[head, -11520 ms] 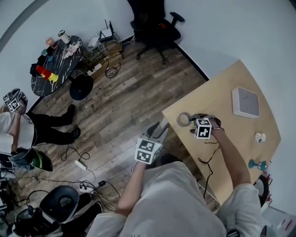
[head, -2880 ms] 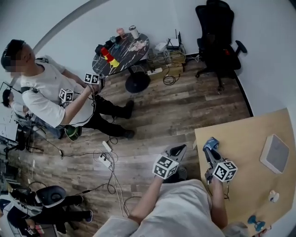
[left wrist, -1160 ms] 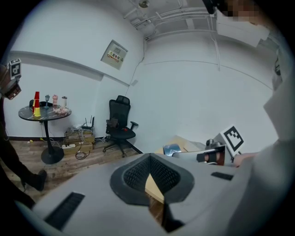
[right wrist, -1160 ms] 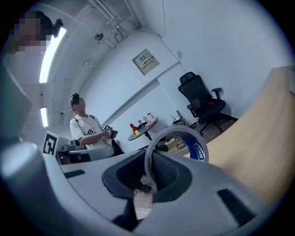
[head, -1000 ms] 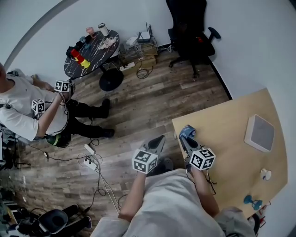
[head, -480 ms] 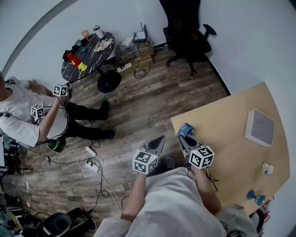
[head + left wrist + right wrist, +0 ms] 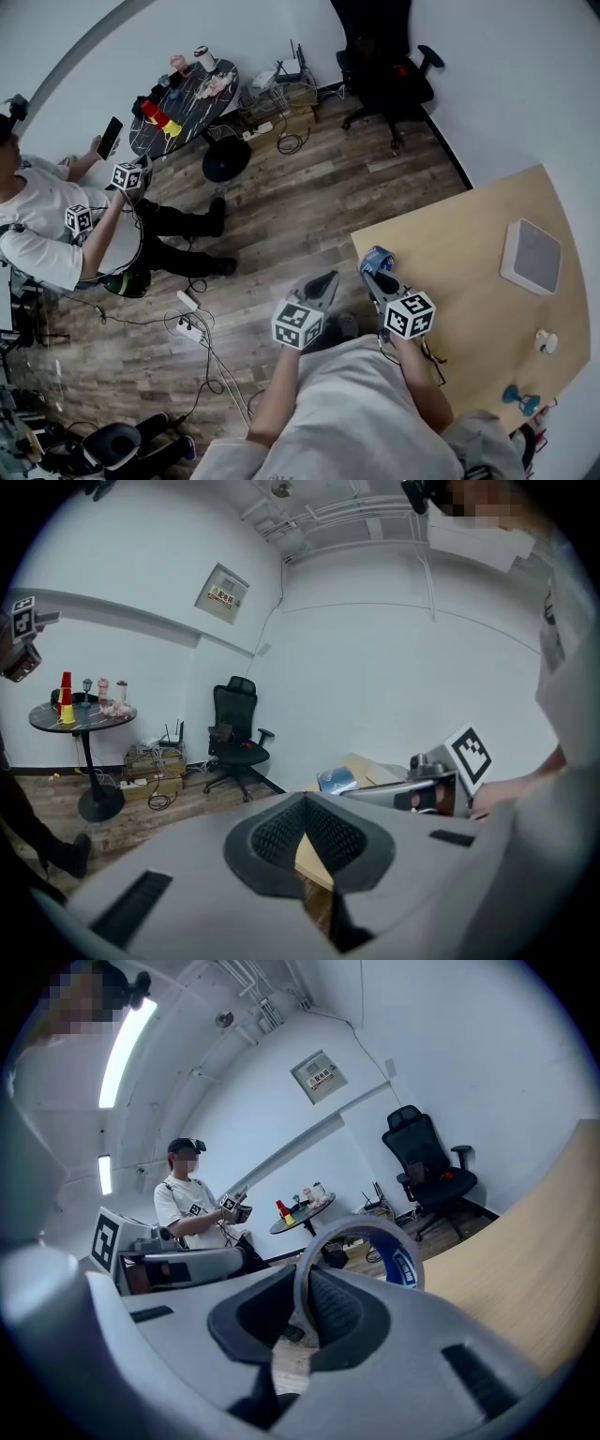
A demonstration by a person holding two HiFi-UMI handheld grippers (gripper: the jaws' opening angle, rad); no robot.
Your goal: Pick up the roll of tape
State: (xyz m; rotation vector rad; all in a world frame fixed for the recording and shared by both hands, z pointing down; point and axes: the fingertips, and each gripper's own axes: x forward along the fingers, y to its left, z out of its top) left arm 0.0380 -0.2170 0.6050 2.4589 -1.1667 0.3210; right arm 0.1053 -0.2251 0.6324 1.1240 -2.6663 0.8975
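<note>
Right gripper [image 7: 379, 274] is clamping the roll of tape [image 7: 376, 260], now lifted off the table [image 7: 469, 248] at its 9 o'clock corner, so the pick is looking done; left gripper [image 7: 323, 279] is idling closed, empty.

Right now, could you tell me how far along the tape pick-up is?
Done: the right gripper has its jaws clamped on the wall of the roll of tape. In hand: the roll is held at the near corner of the table, apparently clear of it. The left gripper is shut and empty. Left: nothing obvious.
</note>
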